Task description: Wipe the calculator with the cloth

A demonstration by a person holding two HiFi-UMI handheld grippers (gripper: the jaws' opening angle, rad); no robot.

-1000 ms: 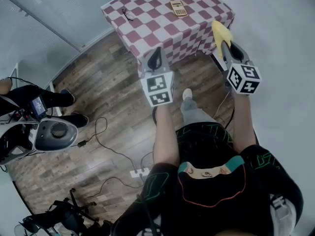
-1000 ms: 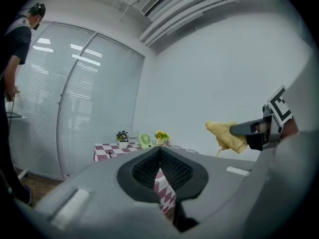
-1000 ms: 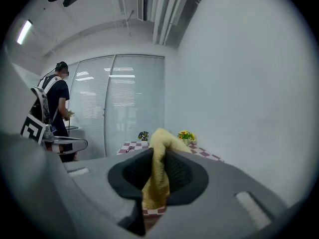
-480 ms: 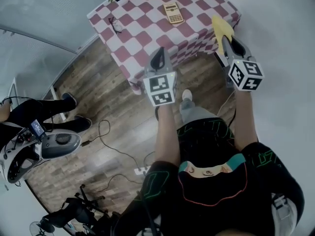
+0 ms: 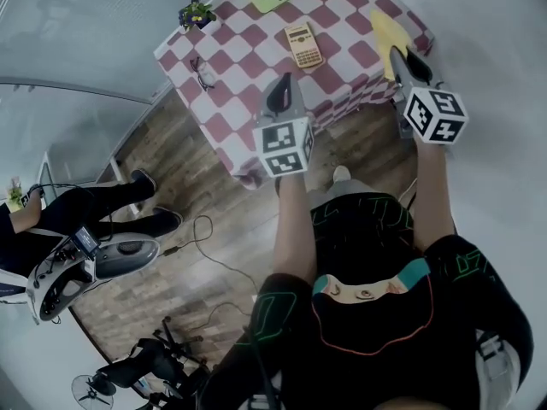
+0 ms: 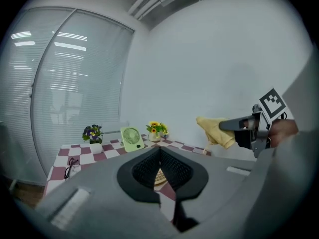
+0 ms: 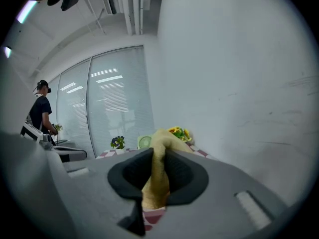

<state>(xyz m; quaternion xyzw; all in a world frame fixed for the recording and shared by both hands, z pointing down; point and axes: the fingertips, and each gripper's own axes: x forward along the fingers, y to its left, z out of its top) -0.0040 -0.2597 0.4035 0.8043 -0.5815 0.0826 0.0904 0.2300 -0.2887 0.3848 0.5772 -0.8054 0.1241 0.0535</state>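
Head view: calculator (image 5: 303, 45) lies on checkered bench (image 5: 256, 54) | left gripper view: left tool (image 6: 159, 152) pressed together, empty | right gripper view: right tool (image 7: 155, 156) pinches yellow cloth (image 7: 157, 185)

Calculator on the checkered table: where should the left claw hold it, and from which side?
Probably across its two long edges at the near end, coming from above: the calculator lies flat on the table, lengthwise toward the person. The left claw, shut and empty, must open first.
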